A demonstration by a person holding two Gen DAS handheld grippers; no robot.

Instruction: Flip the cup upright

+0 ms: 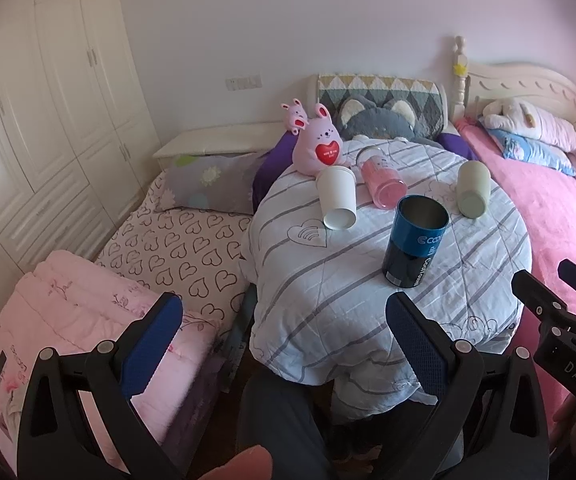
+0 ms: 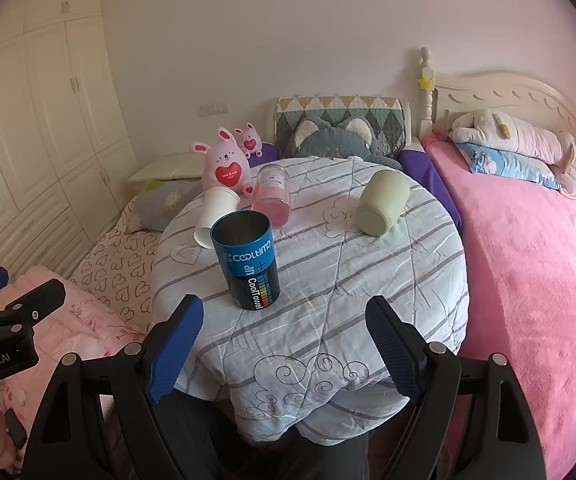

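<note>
A round table (image 1: 367,312) (image 2: 327,320) under a striped quilt holds several cups. A blue and black can (image 1: 413,240) (image 2: 248,258) stands upright, open end up. A white paper cup (image 1: 337,202) (image 2: 214,214), a pink clear cup (image 1: 381,184) (image 2: 272,196) and a pale green cup (image 1: 472,194) (image 2: 381,208) lie on their sides. My left gripper (image 1: 284,344) is open and empty, low at the table's near left edge. My right gripper (image 2: 284,348) is open and empty at the near edge, in front of the can.
A pink rabbit plush (image 1: 317,144) (image 2: 226,164) sits at the table's far edge. A bed with a pink blanket (image 2: 535,264) lies to the right, a heart-print bed (image 1: 176,252) and folded pink quilt (image 1: 68,320) to the left. White wardrobes (image 1: 40,100) stand far left.
</note>
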